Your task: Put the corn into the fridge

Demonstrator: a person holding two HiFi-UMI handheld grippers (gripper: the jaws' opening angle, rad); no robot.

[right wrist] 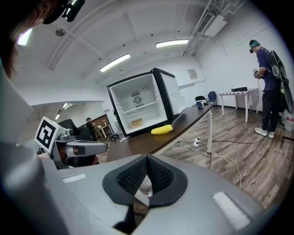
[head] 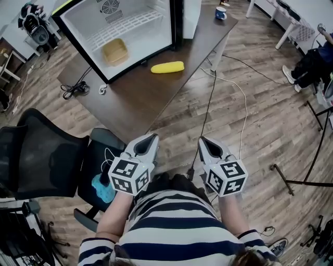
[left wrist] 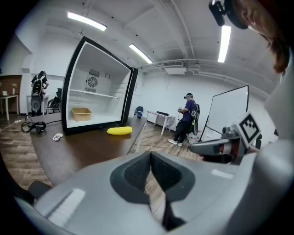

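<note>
The yellow corn (head: 167, 67) lies on the brown table (head: 140, 98), just outside the open mini fridge (head: 125, 31); it also shows as the corn (left wrist: 119, 131) and the corn (right wrist: 161, 130) in the two gripper views. Inside the fridge sits a tan tray (head: 115, 51). My left gripper (head: 150, 139) and right gripper (head: 203, 141) are held close to my body, short of the table's near edge, both shut and empty. In each gripper view the jaws meet with nothing between them.
A black office chair (head: 47, 156) stands at my left. Cables (head: 74, 89) lie on the table's left corner, and a white cord (head: 234, 88) runs over the wooden floor. A blue cup (head: 220, 13) stands at the table's far end. A person (left wrist: 187, 118) stands near a whiteboard.
</note>
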